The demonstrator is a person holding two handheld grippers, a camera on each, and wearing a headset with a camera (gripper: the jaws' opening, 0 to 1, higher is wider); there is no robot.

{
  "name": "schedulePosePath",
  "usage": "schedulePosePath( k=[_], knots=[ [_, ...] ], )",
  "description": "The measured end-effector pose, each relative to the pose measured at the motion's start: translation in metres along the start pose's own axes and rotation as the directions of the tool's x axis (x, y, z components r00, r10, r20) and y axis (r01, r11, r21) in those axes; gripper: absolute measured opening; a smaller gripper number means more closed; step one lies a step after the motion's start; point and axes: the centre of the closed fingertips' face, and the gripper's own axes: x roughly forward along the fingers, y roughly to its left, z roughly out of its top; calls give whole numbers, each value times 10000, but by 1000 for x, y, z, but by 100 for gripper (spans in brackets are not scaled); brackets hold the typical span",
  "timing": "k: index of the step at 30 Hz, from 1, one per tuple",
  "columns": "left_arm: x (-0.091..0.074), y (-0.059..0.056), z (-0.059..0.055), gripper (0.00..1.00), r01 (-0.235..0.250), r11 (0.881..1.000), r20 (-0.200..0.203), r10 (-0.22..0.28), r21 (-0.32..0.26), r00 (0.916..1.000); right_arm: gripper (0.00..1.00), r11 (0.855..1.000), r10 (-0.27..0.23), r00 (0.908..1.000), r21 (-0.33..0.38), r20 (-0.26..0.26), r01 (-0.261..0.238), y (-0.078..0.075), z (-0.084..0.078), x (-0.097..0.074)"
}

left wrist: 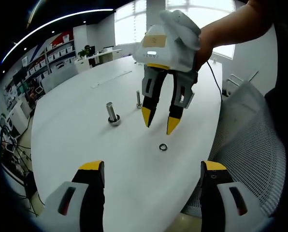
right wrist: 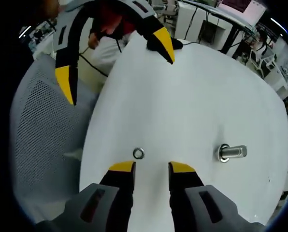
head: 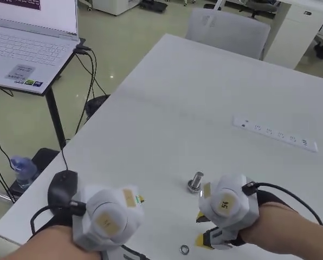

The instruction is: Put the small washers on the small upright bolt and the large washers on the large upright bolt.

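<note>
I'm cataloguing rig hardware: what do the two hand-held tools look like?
The left tool and right tool share rounded white housings, grey jaws tipped yellow, and tan stickers on top; the right's seems to read 54. A thin black cable leaves the right tool. The forearms are unsleeved.

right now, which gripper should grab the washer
Right. The right gripper hangs close above the washer, jaws open and pointing at it; the left gripper sits farther back.

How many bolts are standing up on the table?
2. The large bolt stands on the table; the small bolt stands just beyond it, nearer the right gripper. More may hide behind the grippers.
</note>
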Motion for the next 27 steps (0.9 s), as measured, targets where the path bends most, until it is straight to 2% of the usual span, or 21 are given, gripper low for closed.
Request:
schedulePosePath(
  k=[4, 7, 10, 17, 20, 21, 24, 27],
  knots=[
    [1, -1, 0, 81, 45, 9999, -76, -45, 97, 10000, 28, 9999, 133, 9998, -84, 139, -132, 10, 2, 12],
    [2, -2, -3, 81, 48, 9999, -195, -45, 138, 9998, 28, 9996, 278, 9996, -58, -27, -278, 16, -1, 23],
    [2, -2, -3, 81, 47, 9999, -144, -46, 107, 9999, 27, 9994, 303, 9995, -148, -106, -305, 18, -1, 28],
    [2, -5, -6, 80, 58, 10000, -200, -57, 28, 9998, 26, 9998, 73, 9997, -194, -225, -77, 15, 1, 33],
    [2, -6, -6, 79, 59, 10000, -177, -59, -20, 9998, 24, 9995, 128, 9985, -277, -537, -143, 18, -4, 38],
    [2, -7, -5, 79, 52, 10000, -131, -52, -28, 9999, 24, 9996, 73, 9992, -262, -392, -83, 18, -1, 36],
    [2, -5, -1, 78, -17, 9999, 50, 18, -124, 10000, 24, 9998, 10, 9992, -175, -399, -17, 17, -1, 36],
    [3, -5, -1, 78, -36, 10000, -2, 36, -80, 10000, 20, 9999, -38, 9994, -169, -329, 33, 17, 0, 37]
  ],
)
